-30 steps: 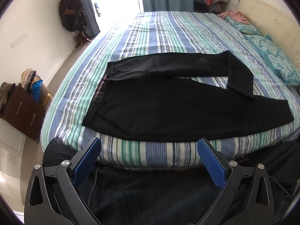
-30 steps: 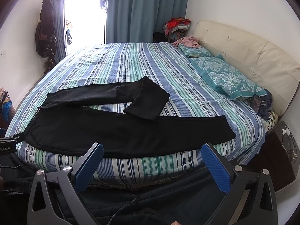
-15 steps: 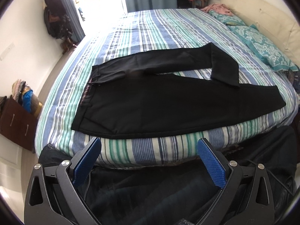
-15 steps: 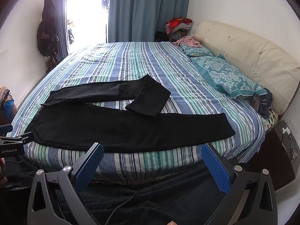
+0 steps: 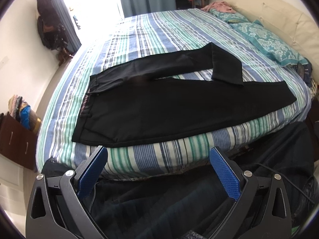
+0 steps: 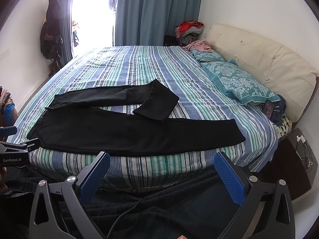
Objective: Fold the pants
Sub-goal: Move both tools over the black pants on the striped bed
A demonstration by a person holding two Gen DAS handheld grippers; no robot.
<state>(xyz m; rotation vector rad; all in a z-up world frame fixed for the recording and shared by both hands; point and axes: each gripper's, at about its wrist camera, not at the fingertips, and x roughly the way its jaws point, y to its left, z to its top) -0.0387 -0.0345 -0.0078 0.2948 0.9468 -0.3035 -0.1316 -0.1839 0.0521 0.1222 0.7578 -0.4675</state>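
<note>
Black pants [image 5: 159, 107] lie flat near the front edge of the striped bed [image 5: 159, 29], waistband to the left. The near leg lies straight to the right; the far leg is bent back on itself at its end [image 5: 227, 67]. The pants also show in the right wrist view [image 6: 129, 131], with the bent leg end [image 6: 157, 105]. My left gripper [image 5: 157, 155] is open and empty, short of the bed's front edge. My right gripper [image 6: 161, 161] is open and empty, also short of the edge. The left gripper's body shows at the left edge of the right wrist view [image 6: 14, 149].
Teal patterned pillows [image 6: 239, 83] and a cream headboard [image 6: 269, 59] lie at the right. A dark wooden drawer unit [image 5: 14, 139] with piled clothes stands left of the bed. Blue curtains [image 6: 155, 12] and a bright window are at the back. Dark fabric and a cable [image 6: 127, 211] lie below the grippers.
Both grippers have drawn back a little and tilted up; the left view has swung right, so the pants sit further left and lower. Both grippers stay open. The pants have not moved.
</note>
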